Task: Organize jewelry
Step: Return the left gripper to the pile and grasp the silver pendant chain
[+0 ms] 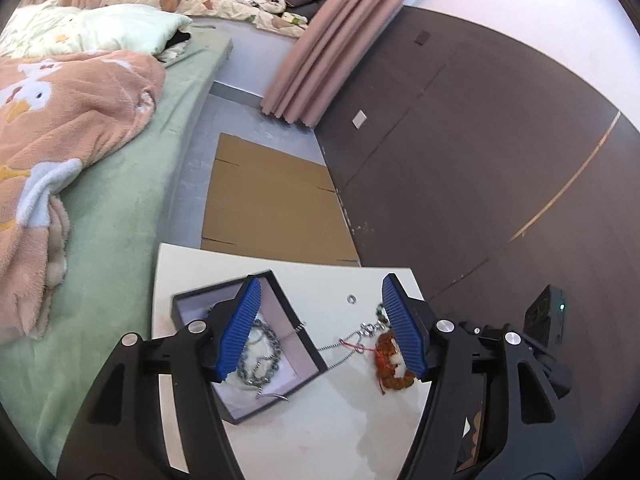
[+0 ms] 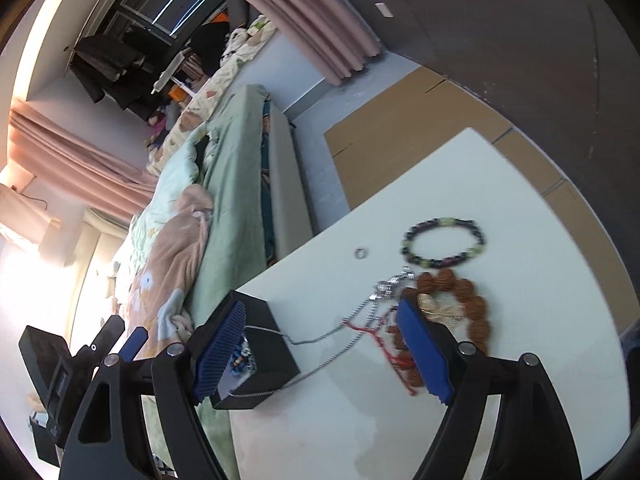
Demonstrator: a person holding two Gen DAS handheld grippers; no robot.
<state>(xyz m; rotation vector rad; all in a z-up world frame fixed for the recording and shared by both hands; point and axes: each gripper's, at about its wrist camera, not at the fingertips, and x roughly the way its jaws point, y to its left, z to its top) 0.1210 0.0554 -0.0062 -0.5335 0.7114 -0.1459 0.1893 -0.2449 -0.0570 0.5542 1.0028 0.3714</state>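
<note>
Left wrist view: your left gripper (image 1: 322,330) hangs w/ jaws wide apart, nothing held, over the table (image 1: 320,420). The box (image 1: 248,344) sits under its left finger, a chain (image 1: 272,344) half inside and trailing over the wall, prob. mid-transfer. The brown beads (image 1: 390,364) lie by the right finger.

Right wrist view: your right gripper (image 2: 320,350) is also spread, empty. The chain runs between its fingers; brown beads touch-close behind the right finger, dark bracelet (image 2: 444,242) and ring (image 2: 361,253) farther ahead, still outside the box.
</note>
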